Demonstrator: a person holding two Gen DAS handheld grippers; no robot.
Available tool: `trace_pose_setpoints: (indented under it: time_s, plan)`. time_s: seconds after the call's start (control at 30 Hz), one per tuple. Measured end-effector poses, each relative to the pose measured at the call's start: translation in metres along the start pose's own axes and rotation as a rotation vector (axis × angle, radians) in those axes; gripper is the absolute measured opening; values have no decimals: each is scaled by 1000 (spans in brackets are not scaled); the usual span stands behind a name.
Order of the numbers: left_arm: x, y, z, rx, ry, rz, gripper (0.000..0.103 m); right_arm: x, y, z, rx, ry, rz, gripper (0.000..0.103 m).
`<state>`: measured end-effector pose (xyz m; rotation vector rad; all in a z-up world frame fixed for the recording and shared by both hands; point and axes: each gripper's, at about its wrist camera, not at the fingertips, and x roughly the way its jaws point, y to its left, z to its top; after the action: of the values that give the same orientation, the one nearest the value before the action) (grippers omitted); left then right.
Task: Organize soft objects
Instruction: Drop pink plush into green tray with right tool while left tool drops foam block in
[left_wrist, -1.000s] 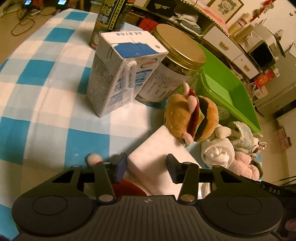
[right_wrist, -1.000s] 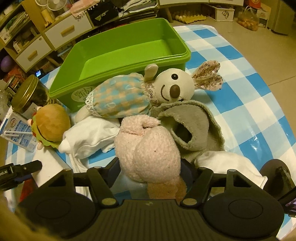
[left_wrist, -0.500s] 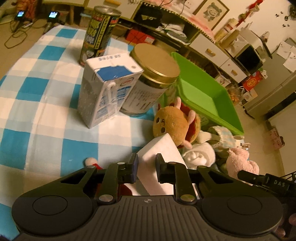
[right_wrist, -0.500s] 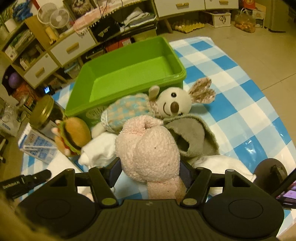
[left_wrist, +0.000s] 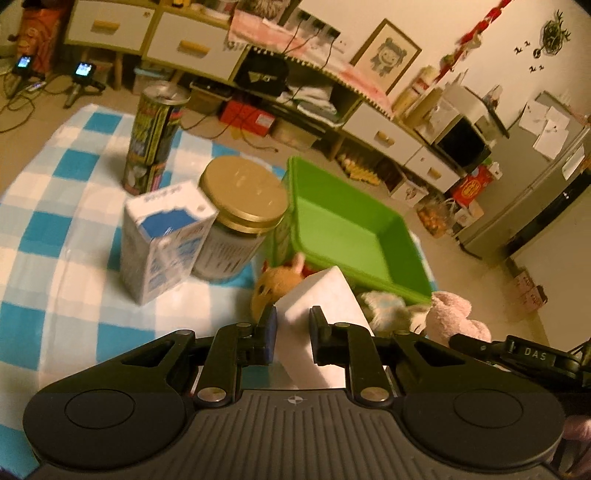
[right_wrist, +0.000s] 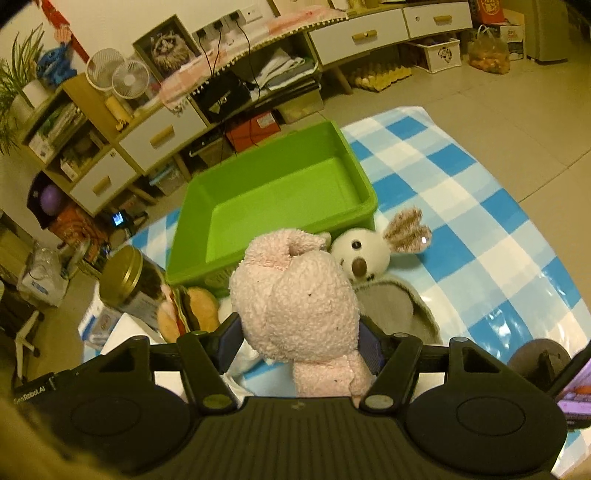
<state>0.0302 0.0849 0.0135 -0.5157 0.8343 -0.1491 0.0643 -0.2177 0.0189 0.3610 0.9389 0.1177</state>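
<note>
My left gripper (left_wrist: 291, 334) is shut on a white sponge block (left_wrist: 325, 306) and holds it above the table, near the green bin (left_wrist: 347, 236). My right gripper (right_wrist: 299, 341) is shut on a pink plush toy (right_wrist: 295, 295), lifted in front of the green bin (right_wrist: 280, 195). The pink plush also shows in the left wrist view (left_wrist: 452, 317). On the table lie a burger plush (right_wrist: 192, 314), a white rabbit doll (right_wrist: 362, 254) and a grey cloth (right_wrist: 395, 306).
A milk carton (left_wrist: 162, 243), a gold-lidded jar (left_wrist: 240, 218) and a tall can (left_wrist: 155, 140) stand left of the bin on the blue checked cloth (left_wrist: 44, 229). A dark round object (right_wrist: 535, 360) sits at the table's right front. Cabinets line the room behind.
My left gripper closed on the sponge and lifted it toward the bin. My right gripper lifted the pink plush off the table, toward the bin.
</note>
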Motion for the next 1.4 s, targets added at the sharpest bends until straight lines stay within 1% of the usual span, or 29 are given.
trace_pose_setpoints:
  time_s: [0.23, 0.3, 0.43, 0.6, 0.83, 0.93, 1.07, 1.23, 1.4]
  plan:
    - [12, -27, 28, -12, -56, -27, 16, 9, -6, 26, 75, -31, 60, 32]
    - [20, -37, 37, 12, -78, -17, 16, 18, -13, 38, 149, -59, 110, 32]
    - [43, -55, 56, 63, -100, 10, 16, 30, -16, 48, 200, -82, 128, 32]
    - [76, -64, 69, 92, -83, 38, 16, 45, -17, 58, 243, -119, 149, 32]
    - [105, -65, 75, 130, -97, 70, 17, 66, -17, 69, 266, -187, 174, 32]
    - [114, -64, 75, 152, -111, 72, 17, 75, -19, 71, 287, -190, 174, 32]
    - [123, -61, 73, 155, -113, 85, 17, 82, -15, 71, 268, -210, 178, 33]
    - [126, -62, 72, 181, -129, 83, 17, 90, -16, 67, 267, -199, 164, 33]
    - [129, -65, 73, 201, -159, 94, 17, 90, -16, 67, 266, -212, 163, 33]
